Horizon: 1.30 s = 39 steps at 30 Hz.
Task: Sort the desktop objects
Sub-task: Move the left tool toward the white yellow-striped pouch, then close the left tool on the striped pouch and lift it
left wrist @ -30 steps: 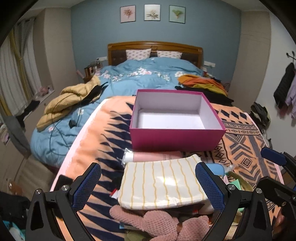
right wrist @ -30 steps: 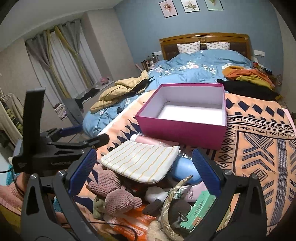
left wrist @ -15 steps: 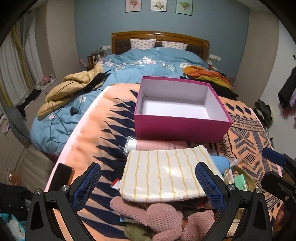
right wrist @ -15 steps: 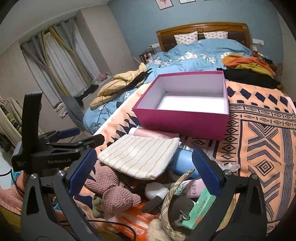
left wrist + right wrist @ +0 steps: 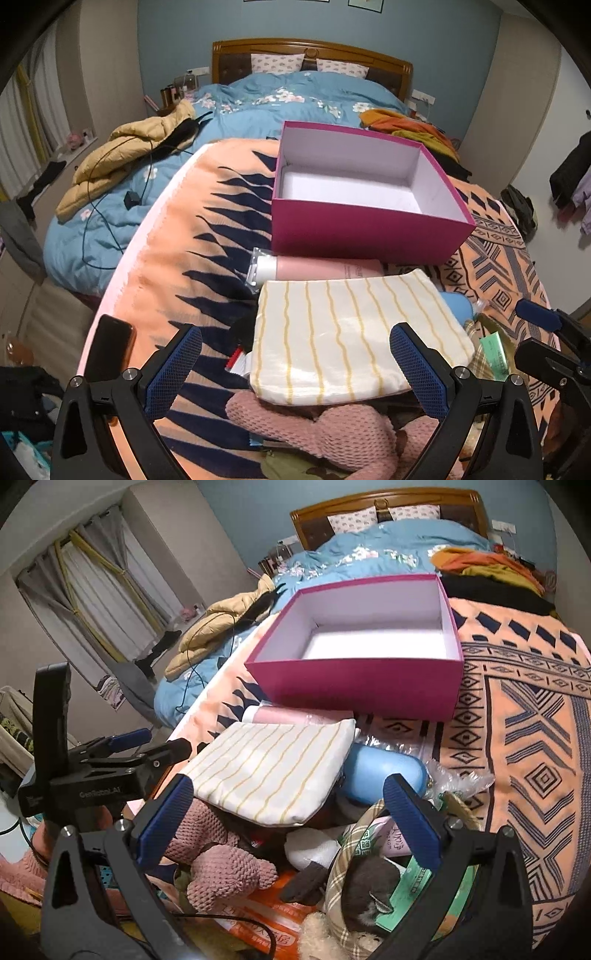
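Both jaws spread and empty; soft, light cream fabric pouch with yellow stripes (image 5: 354, 336), near magenta cardboard box (image 5: 365, 225), best pinched by an edge.

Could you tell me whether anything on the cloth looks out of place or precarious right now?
Yes. The striped pouch lies tilted on top of the heap, propped on a pink knitted toy and overlapping a pink tube. The magenta box is empty. A phone sits at the cloth's left edge.
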### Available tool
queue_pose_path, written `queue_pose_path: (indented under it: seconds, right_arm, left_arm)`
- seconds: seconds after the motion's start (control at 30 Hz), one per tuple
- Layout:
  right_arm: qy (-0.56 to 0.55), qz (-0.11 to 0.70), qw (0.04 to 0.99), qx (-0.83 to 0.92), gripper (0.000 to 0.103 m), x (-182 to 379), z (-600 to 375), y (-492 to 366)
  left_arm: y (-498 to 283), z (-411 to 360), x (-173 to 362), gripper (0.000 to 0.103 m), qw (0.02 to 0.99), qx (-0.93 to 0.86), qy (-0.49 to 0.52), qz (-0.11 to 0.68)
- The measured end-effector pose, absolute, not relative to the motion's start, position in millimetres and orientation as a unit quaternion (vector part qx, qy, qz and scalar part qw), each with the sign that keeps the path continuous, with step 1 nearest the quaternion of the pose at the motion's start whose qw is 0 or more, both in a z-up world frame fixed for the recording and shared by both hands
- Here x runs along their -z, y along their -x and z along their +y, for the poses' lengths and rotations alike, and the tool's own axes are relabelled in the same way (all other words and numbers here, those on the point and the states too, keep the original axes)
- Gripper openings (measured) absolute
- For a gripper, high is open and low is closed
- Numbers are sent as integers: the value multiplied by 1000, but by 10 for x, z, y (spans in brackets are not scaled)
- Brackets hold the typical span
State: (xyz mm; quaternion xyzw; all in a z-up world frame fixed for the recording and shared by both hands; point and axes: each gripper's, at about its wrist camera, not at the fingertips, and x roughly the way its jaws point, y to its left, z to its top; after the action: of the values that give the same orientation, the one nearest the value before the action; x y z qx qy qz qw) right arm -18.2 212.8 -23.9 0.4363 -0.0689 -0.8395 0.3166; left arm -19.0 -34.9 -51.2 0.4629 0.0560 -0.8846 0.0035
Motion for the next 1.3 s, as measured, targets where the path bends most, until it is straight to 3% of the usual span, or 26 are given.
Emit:
queue_pose_path:
  seconds: [1.3]
  right_arm:
    - [-501,-73,319,801,103,484,1820,419]
  left_arm:
    - [260,-666,860,103,-15,857,-505,101]
